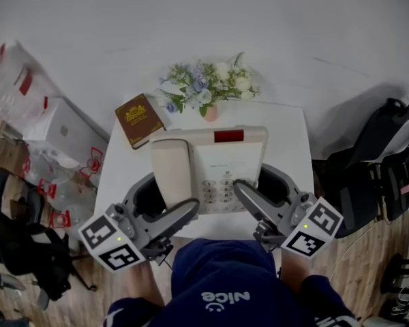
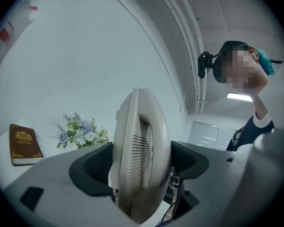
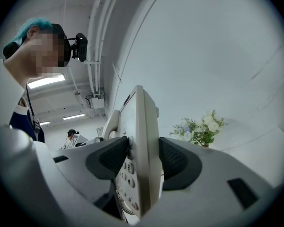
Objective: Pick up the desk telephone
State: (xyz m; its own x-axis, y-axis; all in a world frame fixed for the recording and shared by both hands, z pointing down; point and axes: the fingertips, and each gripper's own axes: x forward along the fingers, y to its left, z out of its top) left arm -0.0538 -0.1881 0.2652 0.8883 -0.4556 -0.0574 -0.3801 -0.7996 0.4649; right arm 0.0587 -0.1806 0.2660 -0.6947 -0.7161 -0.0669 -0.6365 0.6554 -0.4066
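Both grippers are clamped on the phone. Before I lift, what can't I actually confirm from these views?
- Gap under the desk telephone: the head view looks down on its top, so whether it is off the table cannot be told.
- Cord: in the left gripper view, mostly behind the handset and gripper body.
- Keypad labels: too small in the head view, edge-on in the right gripper view.
- Book title: too small.

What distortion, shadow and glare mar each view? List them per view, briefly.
Head view: soft even light, darkened corners, a grey shadow beside the office chair. Left gripper view: fisheye circle, black corners, curved ceiling pipes, desk telephone sharp. Right gripper view: same fisheye; ceiling lamp glows bright.
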